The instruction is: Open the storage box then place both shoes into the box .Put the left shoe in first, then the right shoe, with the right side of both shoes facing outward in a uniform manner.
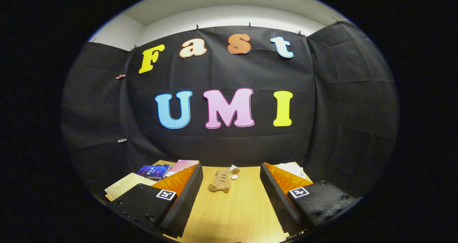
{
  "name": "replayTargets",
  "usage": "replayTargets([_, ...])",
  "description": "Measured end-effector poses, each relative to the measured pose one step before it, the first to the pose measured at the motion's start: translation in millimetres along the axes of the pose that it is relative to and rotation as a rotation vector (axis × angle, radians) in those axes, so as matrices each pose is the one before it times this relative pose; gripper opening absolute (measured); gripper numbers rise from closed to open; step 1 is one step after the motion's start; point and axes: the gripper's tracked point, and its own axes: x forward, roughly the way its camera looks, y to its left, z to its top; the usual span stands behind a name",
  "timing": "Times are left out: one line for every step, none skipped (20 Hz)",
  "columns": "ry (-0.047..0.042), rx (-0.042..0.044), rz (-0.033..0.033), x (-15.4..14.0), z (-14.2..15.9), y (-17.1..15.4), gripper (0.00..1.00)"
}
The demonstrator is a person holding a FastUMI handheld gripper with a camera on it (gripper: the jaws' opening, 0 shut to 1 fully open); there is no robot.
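My gripper (230,173) is held level above a light wooden table (236,207), and it is open with a wide gap and nothing between its fingers. One finger (188,196) stands at the left of the gap, the other at the right. Beyond the fingertips, near the table's far edge, lies a small tan plush toy (222,180) with white bits beside it.
Left of the fingers lie a blue book (154,170), a pink book (183,165) and a cream flat board or lid (125,185). A white object (291,168) peeks out behind the right finger. Black cloth closes the back and both sides.
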Motion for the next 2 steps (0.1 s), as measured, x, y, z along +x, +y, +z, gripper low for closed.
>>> replayTargets([0.00263,0.00185,0.00379,-1.75,-1.23,-0.69,0.98])
replayTargets([0.00075,0.00509,0.00425,-1.75,-0.93,-0.2,0.98])
